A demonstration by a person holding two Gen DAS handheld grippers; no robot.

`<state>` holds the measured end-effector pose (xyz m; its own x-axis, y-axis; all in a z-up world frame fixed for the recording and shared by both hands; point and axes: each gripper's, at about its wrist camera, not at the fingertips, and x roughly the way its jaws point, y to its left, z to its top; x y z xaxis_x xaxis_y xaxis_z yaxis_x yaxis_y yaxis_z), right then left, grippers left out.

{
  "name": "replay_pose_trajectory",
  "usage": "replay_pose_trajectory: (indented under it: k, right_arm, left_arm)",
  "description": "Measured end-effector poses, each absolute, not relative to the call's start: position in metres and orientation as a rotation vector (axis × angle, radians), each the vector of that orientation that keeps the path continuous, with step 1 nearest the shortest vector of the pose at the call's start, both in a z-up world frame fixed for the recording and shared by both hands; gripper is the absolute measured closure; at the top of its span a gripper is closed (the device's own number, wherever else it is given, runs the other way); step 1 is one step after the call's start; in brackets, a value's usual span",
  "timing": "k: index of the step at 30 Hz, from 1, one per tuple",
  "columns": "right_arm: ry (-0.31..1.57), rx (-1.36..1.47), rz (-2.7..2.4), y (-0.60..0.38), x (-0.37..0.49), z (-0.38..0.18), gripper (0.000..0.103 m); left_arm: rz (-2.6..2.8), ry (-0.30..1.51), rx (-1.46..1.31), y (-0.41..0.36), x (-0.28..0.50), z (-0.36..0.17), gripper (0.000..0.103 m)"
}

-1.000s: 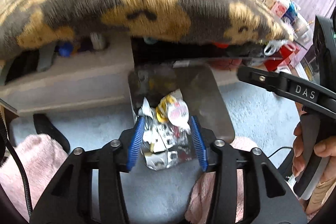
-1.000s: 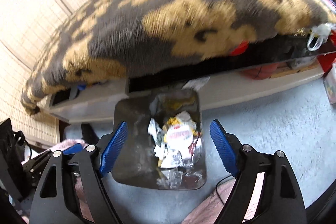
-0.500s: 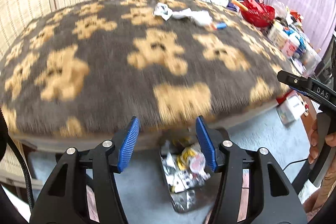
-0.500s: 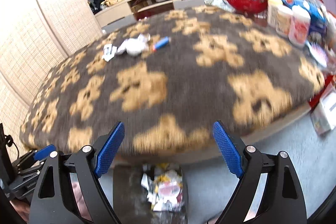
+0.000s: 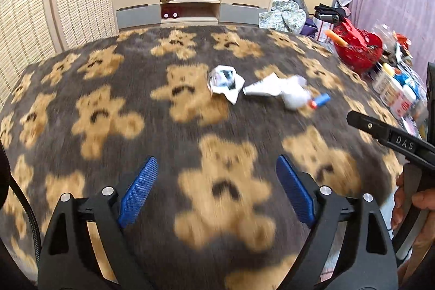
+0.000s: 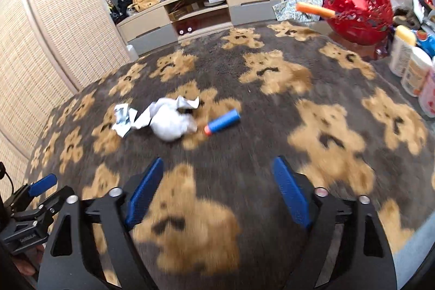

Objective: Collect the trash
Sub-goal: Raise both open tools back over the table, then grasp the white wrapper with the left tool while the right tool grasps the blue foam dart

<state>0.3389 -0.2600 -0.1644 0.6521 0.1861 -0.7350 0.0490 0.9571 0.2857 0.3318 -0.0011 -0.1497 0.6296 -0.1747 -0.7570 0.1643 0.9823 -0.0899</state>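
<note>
Crumpled white paper [image 5: 224, 82] [image 6: 123, 118], a white wad [image 5: 285, 93] [image 6: 171, 121] and a blue foam dart with an orange tip [image 5: 320, 101] [image 6: 223, 124] lie together on the bear-patterned blanket [image 5: 136, 99] [image 6: 299, 113]. My left gripper [image 5: 217, 189] hovers over the blanket's near edge, well short of the trash, its jaws opening with nothing between them. My right gripper [image 6: 217, 189] hangs nearer the dart, its jaws closing a little, also with nothing between them. The right gripper's body [image 5: 391, 137] shows at the right of the left wrist view, held by a hand [image 5: 418, 203].
A red basket [image 6: 359, 12] with an orange stick and several bottles [image 6: 413, 67] crowd the blanket's right side. A TV stand [image 5: 190, 4] and a dark screen stand at the back; woven screens line the left.
Both grippers rose from the floor-level trash bin to above the blanket. The left one let go of the wrapper bundle into the bin and spread its jaws.
</note>
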Motion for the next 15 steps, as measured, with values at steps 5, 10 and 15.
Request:
replay_pose_trajectory:
  k: [5, 10, 15]
  right_arm:
    - [0.871, 0.338, 0.068, -0.264, 0.369, -0.174, 0.053]
    - [0.876, 0.358, 0.057, -0.267, 0.387, -0.177, 0.064]
    - [0.903, 0.357, 0.045, -0.266, 0.399, -0.184, 0.068]
  left_arm:
    - [-0.173, 0.854, -0.010, -0.005, 0.376, -0.152, 0.020]
    - [-0.193, 0.839, -0.012, -0.016, 0.414, -0.153, 0.036]
    - [-0.210, 0.852, 0.014, -0.030, 0.441, -0.160, 0.043]
